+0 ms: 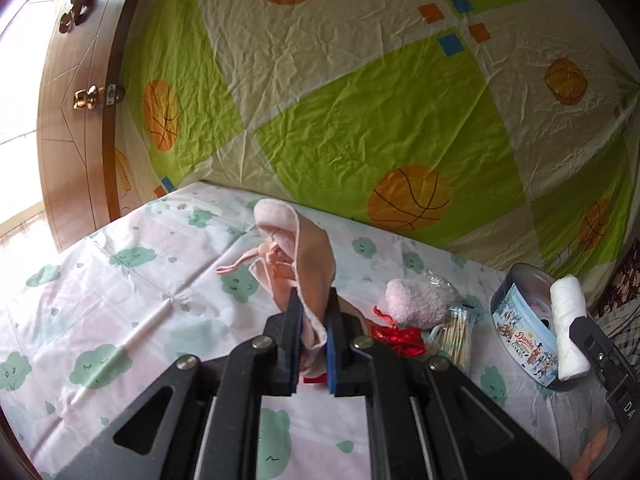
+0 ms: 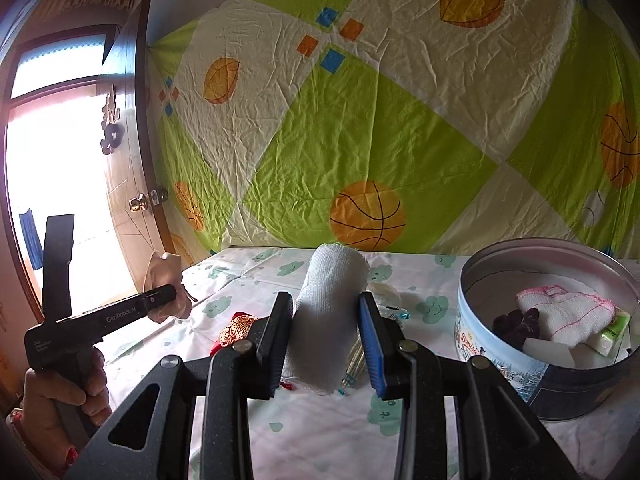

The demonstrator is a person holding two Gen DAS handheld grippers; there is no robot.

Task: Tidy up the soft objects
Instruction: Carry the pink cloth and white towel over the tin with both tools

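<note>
Cloud-print bedsheet (image 1: pixel 120 264) underlies left gripper (image 1: pixel 314 300) clenching pink cloth (image 1: pixel 308 256), right gripper (image 2: pixel 326 312) clasping gauze roll (image 2: pixel 328 300)

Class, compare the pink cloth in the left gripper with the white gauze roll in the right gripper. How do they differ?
The pink cloth is pink and hangs loose and crumpled; the white gauze roll is white and wound into a firm cylinder. The cloth is pinched thin between nearly closed fingers; the roll keeps its fingers well apart. Both are soft fabric, each gripped above the bed.

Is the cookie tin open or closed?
Open. The cookie tin has no lid on, so you can look straight inside at a pink-edged white cloth and something dark purple.
</note>
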